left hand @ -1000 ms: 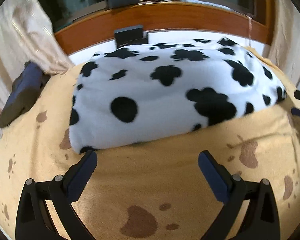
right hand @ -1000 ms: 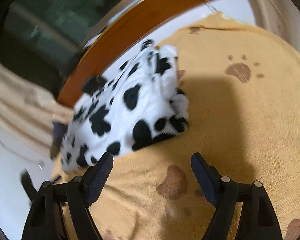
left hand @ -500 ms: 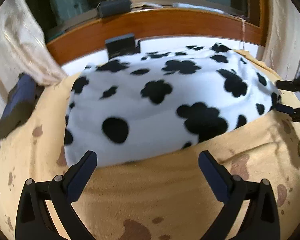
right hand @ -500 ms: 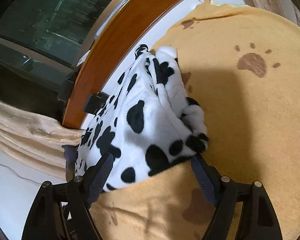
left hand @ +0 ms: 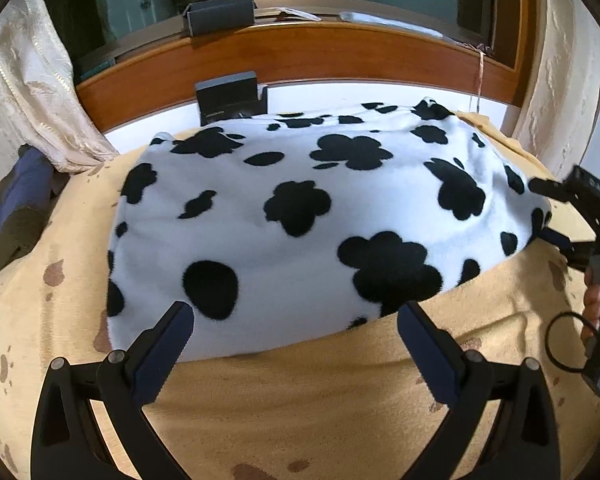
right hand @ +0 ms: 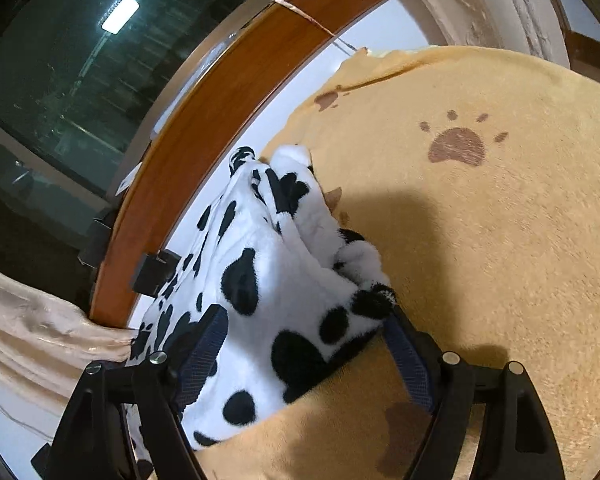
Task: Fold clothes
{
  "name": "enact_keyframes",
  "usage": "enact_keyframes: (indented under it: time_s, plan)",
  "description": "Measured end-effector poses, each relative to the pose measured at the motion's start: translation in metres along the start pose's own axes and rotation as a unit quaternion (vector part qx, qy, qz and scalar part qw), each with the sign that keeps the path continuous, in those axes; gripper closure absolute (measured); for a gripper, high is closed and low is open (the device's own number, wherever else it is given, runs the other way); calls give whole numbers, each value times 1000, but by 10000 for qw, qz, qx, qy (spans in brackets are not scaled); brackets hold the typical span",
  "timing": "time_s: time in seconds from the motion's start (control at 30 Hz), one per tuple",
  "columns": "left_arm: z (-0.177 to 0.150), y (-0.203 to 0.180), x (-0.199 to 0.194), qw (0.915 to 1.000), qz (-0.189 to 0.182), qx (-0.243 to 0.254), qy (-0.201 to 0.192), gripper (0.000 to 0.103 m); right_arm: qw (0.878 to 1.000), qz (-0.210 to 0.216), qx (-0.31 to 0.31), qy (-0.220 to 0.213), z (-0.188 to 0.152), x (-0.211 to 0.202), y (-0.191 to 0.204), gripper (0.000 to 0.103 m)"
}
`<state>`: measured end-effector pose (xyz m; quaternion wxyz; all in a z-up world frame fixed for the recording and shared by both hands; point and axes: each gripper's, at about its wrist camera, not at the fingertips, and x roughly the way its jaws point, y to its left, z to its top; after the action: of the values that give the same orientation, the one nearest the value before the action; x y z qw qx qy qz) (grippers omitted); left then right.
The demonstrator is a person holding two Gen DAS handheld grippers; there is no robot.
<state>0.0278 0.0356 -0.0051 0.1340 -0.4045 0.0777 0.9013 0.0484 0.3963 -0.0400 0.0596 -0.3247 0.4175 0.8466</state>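
Lying as a thick folded bundle on the paw-print tan blanket, the cow-spotted white fleece garment looks largely folded, with the left gripper spread wide before its near edge and the right gripper wide astride its end, closed on nothing.

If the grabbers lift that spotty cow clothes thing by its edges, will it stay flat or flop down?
It would probably flop: the cow-print garment looks like soft fleece, and its end bunches in loose folds in the right wrist view. It likely sags between the left gripper and right gripper. The fuzzy pile probably grips well rather than slipping.
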Motion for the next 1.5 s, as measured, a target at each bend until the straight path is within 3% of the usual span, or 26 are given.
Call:
enact_keyframes:
  time_s: [0.03,0.1,0.17,0.23,0.4,0.6,1.1,1.13,1.17,1.2,1.27,1.43,1.5]
  plan:
    - [0,-1,1,10000,-16,32,1,1,10000,1,-53,40,1,3,2,24]
    - [-1,-7,2,9998,-52,163,-31,1,9998,1,-158,120,4,10,7,43]
    - [0,-17,1,9992,-93,363,-99,1,9992,-92,-298,239,7,17,10,81]
    - [0,-30,1,9978,-77,616,-220,1,9985,22,-404,380,12,18,10,85]
    - [3,-82,0,9872,115,1431,-692,1,9960,438,-634,449,26,4,23,89]
    - [12,-156,7,9637,422,2272,-1337,1,9927,905,-593,537,32,-5,40,89]
    - [53,-223,34,9392,465,2606,-2188,3,9836,1552,-284,870,45,-4,30,89]
    - [53,-228,36,9347,525,2699,-2252,6,9832,1575,-276,884,46,-4,30,89]
    - [52,-232,39,9298,590,2798,-2317,17,9827,1597,-267,898,46,-4,29,89]
    - [53,-235,42,9310,570,2802,-2270,47,9824,1609,-259,912,46,-4,28,89]
    - [56,-241,50,9341,517,2795,-2160,84,9822,1619,-255,921,47,-4,26,89]
    - [64,-242,60,9420,368,2622,-2064,89,9780,1842,-213,954,53,-4,21,87]
    - [67,-238,61,9435,352,2562,-2073,89,9792,1823,-312,831,55,-9,19,75]
